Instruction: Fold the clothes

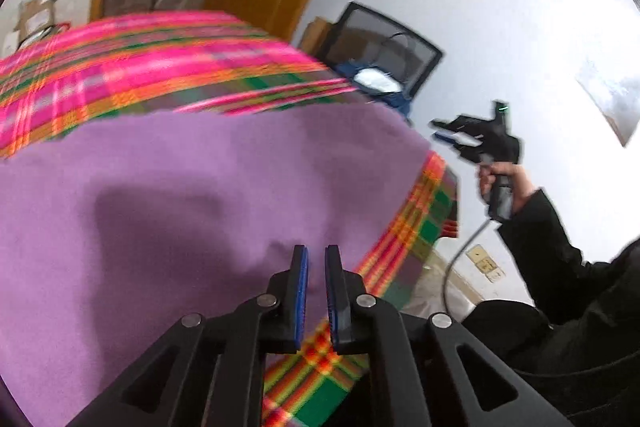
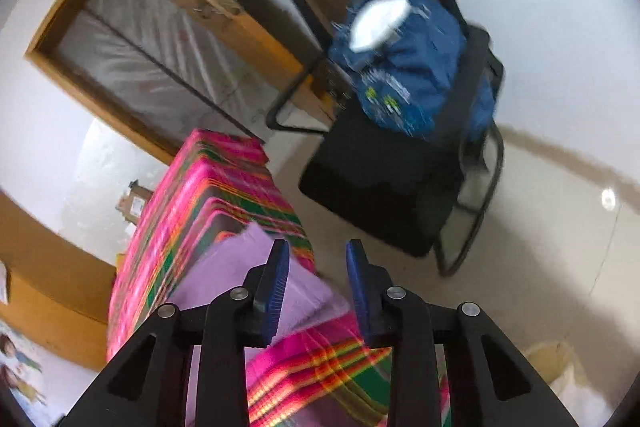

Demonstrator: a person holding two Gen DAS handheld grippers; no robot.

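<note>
While the purple cloth (image 1: 192, 195) lies flat on the plaid tabletop (image 1: 160, 63), left tool (image 1: 316, 255) hovers at its near edge, jaws narrowly parted, empty; right tool (image 2: 318, 251) gapes beyond its corner, empty.

Each black claw (image 1: 316, 259) carries blue pads (image 1: 302, 291) and silver rivets (image 1: 267, 300), a grey cable (image 1: 460, 255) trails toward six o'clock, and the sleeve (image 1: 536, 227) is black.
</note>
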